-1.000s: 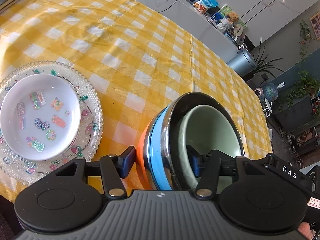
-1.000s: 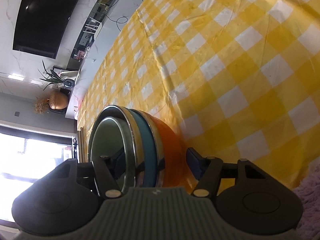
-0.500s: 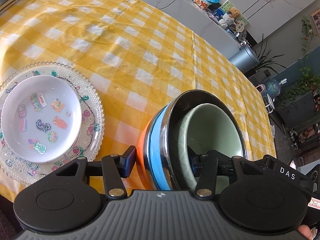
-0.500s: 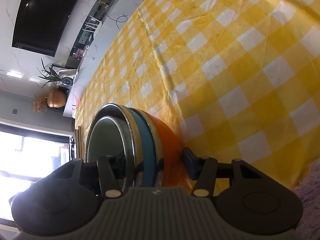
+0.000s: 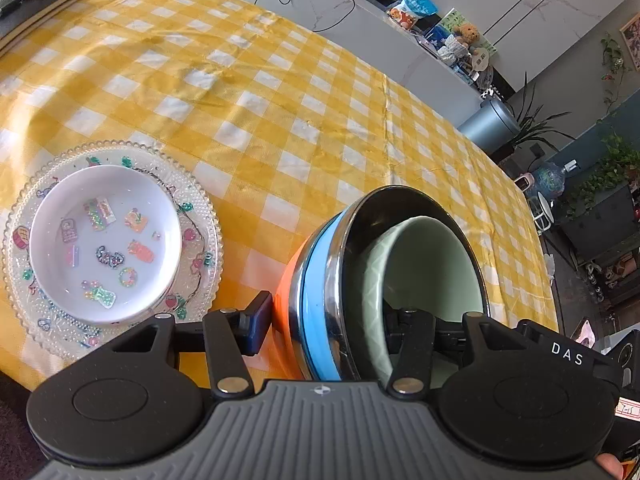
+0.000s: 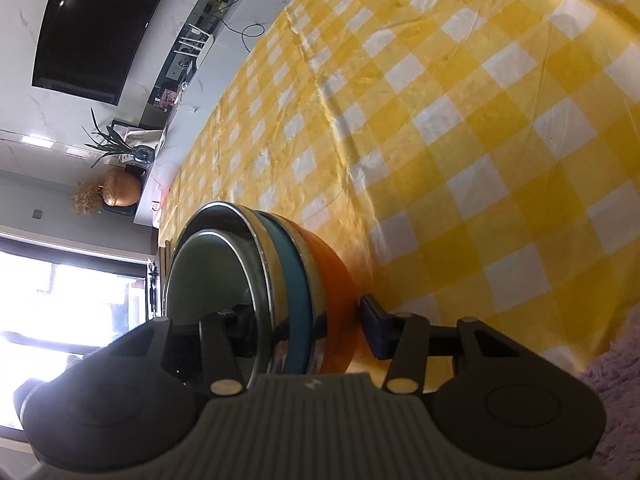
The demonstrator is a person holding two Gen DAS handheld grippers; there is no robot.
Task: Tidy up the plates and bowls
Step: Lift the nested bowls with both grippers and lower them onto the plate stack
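A: Left wrist view, item one?
B: Nested bowl stack [image 5: 360, 276], tipped on edge: orange bowl [image 5: 285, 308] outermost, then blue bowl [image 5: 318, 300], steel bowl [image 5: 352, 232], pale green bowl [image 5: 424, 264] innermost. The left gripper [image 5: 326, 320] clamps the stack's wall, one finger outside against the orange, the other inside the green.

A: Item two?
B: White sticker-printed dish [image 5: 105, 244] resting in a clear beaded glass plate [image 5: 200, 216], left of and ahead of the gripper, on the yellow checked tablecloth [image 5: 280, 112].

A: Right wrist view?
B: Same bowl stack [image 6: 276, 280], its opening facing left. The right gripper [image 6: 304, 320] grips it likewise: right finger on the orange bowl [image 6: 336, 280], left finger inside the rim. Tablecloth [image 6: 480, 120] ahead and to the right.
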